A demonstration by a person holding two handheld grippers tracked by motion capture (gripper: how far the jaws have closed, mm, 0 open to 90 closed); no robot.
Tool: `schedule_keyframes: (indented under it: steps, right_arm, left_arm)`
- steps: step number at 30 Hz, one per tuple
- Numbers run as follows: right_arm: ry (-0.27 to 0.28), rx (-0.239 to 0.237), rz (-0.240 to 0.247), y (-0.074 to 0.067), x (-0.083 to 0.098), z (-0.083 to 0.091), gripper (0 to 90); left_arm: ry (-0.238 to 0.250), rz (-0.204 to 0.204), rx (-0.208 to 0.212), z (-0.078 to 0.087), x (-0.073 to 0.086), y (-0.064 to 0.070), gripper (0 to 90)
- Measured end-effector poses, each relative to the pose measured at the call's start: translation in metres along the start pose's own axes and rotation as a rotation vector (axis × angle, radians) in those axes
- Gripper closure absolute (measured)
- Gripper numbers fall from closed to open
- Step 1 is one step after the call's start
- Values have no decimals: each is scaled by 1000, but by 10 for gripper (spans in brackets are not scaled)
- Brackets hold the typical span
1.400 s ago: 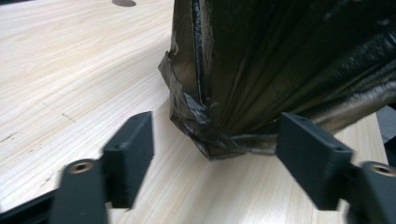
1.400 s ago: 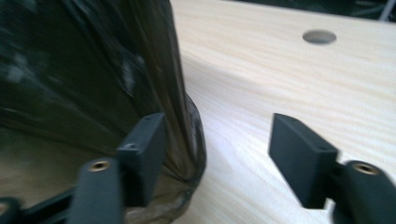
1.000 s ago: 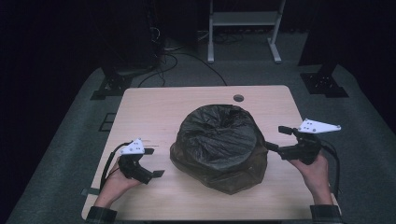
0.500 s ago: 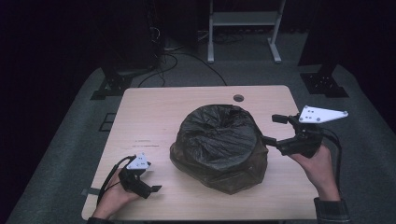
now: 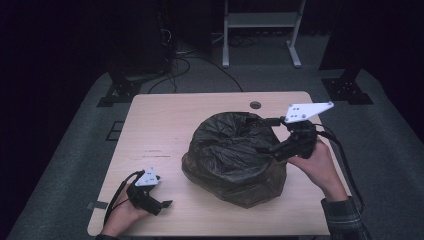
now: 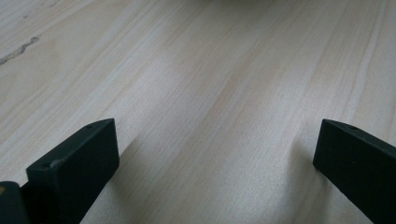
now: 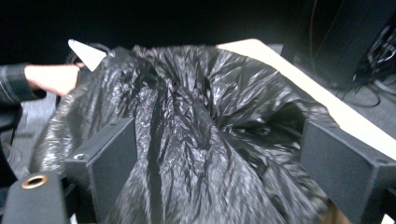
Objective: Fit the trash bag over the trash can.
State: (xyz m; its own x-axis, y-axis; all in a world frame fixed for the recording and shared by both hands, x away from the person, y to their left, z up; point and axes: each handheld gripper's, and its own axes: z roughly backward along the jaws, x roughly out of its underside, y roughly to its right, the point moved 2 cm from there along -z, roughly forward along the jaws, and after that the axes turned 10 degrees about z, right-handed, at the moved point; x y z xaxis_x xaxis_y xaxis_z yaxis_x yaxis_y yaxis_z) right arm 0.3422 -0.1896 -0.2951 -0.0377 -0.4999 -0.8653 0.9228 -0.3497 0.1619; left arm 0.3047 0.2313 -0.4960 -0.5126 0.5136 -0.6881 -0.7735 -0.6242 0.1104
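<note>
A crumpled black bin bag (image 5: 232, 155) sits bulging on the middle of the light wooden table (image 5: 160, 125). My right gripper (image 5: 268, 135) is raised at the bag's upper right side, pointing left over it. Seen from the right gripper view, that gripper (image 7: 219, 140) is open, its jaws wide on either side of the bag's bunched plastic (image 7: 201, 107). My left gripper (image 5: 161, 205) lies low near the table's front left corner, away from the bag. In its own view the left gripper (image 6: 217, 130) is open over bare wood.
A small round hole (image 5: 255, 105) marks the table's far edge behind the bag. On the dark floor beyond are a white frame (image 5: 260, 30), two black stand bases (image 5: 120, 92) (image 5: 347, 87) and loose cables (image 5: 185, 55). The table's left half is bare wood.
My right gripper has risen and moved in from the bag's right side onto its upper part. My left gripper has drawn back toward the front left corner and sunk to the table.
</note>
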Motion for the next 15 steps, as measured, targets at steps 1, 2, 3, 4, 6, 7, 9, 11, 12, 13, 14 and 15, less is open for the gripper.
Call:
schedule_keyframes:
  steps: [1,2,3,4,6,7,9,11,12,13,14,15]
  right_arm:
    - [-15,-13,3,0,-1,-5,104]
    - [-29,-25,9,0,-1,-9,104]
    - [-51,-33,10,-1,-1,-14,104]
    - [-81,-41,15,-1,-1,-19,104]
    - [-122,-53,21,-1,0,-26,104]
    - [-145,-55,25,-1,1,-29,104]
    - [-183,-62,33,0,3,-35,104]
    - [-219,-65,37,1,4,-39,104]
    - [-235,-69,38,0,5,-40,104]
    - [-250,-71,41,0,6,-42,104]
    - [-270,-75,42,0,6,-43,104]
    - [-289,-77,45,0,6,-44,104]
  left_arm:
    - [3,-1,2,0,0,0,0]
    - [8,-2,5,-1,0,0,0]
    - [13,-4,7,-1,0,0,0]
    - [18,-4,8,-1,0,0,0]
    - [24,-3,9,-2,1,0,0]
    - [23,-3,9,-2,1,0,0]
    - [23,-3,9,-2,1,0,0]
    - [23,-3,9,-2,1,0,0]
    - [23,-3,9,-2,1,0,0]
    - [23,-3,9,-2,1,0,0]
    - [23,-2,9,-2,1,0,0]
    - [23,-2,9,-2,1,0,0]
